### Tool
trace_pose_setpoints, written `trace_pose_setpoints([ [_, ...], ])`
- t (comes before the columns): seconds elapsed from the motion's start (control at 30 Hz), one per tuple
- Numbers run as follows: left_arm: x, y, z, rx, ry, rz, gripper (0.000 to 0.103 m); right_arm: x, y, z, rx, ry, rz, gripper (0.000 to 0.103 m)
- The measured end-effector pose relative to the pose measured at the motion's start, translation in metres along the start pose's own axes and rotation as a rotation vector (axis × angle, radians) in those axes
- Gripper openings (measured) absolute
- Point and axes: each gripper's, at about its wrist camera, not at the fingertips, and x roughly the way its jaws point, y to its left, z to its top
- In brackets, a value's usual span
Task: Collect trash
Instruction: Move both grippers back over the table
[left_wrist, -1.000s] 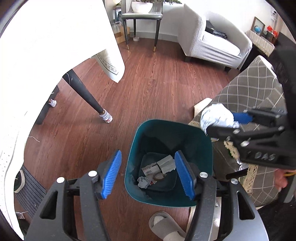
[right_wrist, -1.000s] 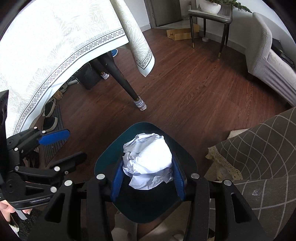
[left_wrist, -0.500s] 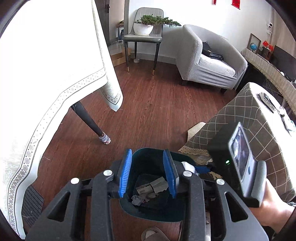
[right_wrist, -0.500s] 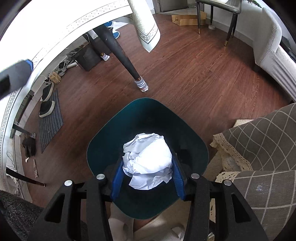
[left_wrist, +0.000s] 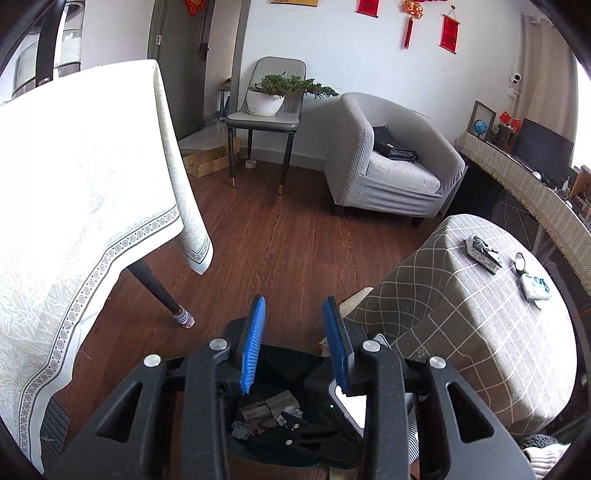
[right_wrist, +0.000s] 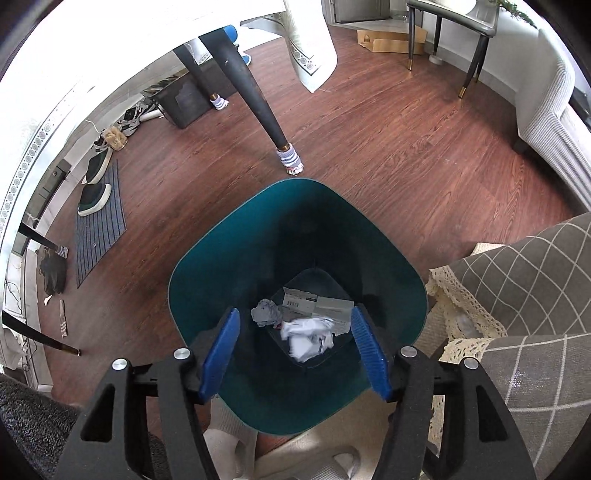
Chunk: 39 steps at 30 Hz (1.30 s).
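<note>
Crumpled paper (right_wrist: 308, 338) seen lying at bottom of teal bin (right_wrist: 229, 254), among other scraps. Right gripper (right_wrist: 295, 354) above bin, jaws just opened wide, nothing between. Left gripper (left_wrist: 293, 343) raised, jaws narrowed but apart, nothing held.

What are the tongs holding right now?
Nothing. The right tongs have just opened over the teal plastic bin; the crumpled white paper ball lies inside. The left tongs are empty.

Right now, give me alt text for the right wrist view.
The right gripper hangs open and empty over a teal bin on the wood floor; its jaws have just opened. A crumpled white paper lies in the bin with other scraps.
</note>
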Motion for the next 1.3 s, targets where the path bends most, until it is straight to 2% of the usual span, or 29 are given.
trace_pose_setpoints([
  [0.33, -0.015, -0.021, 0.016, 0.005, -0.063, -0.040, 0.035, -0.048, 0.009, -0.001, -0.036, -0.127, 0.030, 0.063],
  [0.53, -0.018, -0.030, 0.023, 0.001, -0.087, -0.053, 0.035, -0.090, 0.011, -0.002, -0.057, -0.221, 0.027, 0.063],
  [0.8, -0.024, -0.045, 0.035, 0.001, -0.128, -0.048, 0.036, -0.134, 0.000, -0.005, -0.055, -0.302, 0.000, 0.063],
  [1.03, -0.026, -0.070, 0.048, 0.052, -0.162, -0.039, 0.043, -0.180, -0.028, -0.014, -0.006, -0.384, -0.042, 0.063],
  [1.13, -0.026, -0.081, 0.054, 0.060, -0.176, -0.039, 0.050, -0.201, -0.043, -0.024, 0.027, -0.423, -0.073, 0.063],
  [1.3, -0.015, -0.091, 0.063, 0.049, -0.167, -0.070, 0.053, -0.222, -0.079, -0.051, 0.104, -0.426, -0.146, 0.063],
])
